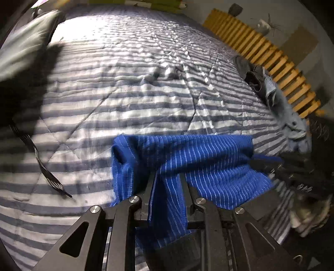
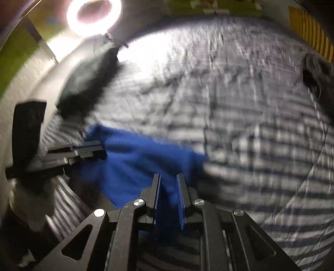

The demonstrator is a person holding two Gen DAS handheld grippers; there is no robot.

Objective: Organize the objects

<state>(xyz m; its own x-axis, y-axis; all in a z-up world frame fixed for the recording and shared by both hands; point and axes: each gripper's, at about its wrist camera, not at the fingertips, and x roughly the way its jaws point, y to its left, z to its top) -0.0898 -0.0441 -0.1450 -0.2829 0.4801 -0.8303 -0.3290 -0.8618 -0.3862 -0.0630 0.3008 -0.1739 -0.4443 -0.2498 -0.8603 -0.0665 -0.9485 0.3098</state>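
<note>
**Item: blue ribbed cloth** (image 1: 187,158). Lies on the striped quilt (image 1: 125,93) of a bed, near its close edge. In the left wrist view the cloth runs as a wide band from 9 o'clock to 3 o'clock across the lower middle; its long axis is crosswise to the gripper's fingers.

**Left gripper** (image 1: 167,179). Jaws stand narrowly apart, with a fold of the cloth passing down between them and hanging towards the camera. The fabric fills the gap, so this reads as a pinch on the cloth's near edge. Also seen in the right wrist view at 9 o'clock (image 2: 91,151), touching the cloth's left end.

**Right gripper** (image 2: 169,183). Jaws narrowly apart, blue fabric between them; the picture is blurred, so whether the pads press is not certain, though a pinch seems likely. In the left wrist view it shows at 3 o'clock (image 1: 263,162), at the cloth's right end.

**Relation that matters.** Each gripper sits at one end of the same long edge, the cloth stretched between them; neither is nearer than the other. Judgement: the next move, a fold or a lift, would depend on both ends travelling together along that crosswise axis.

**Other stock.** Dark garment (image 1: 25,87) at 9 o'clock; heap of grey and denim clothes (image 1: 263,81) at 2 o'clock beside a yellow slatted frame (image 1: 261,48); ring light (image 2: 94,16) at 11 o'clock.
</note>
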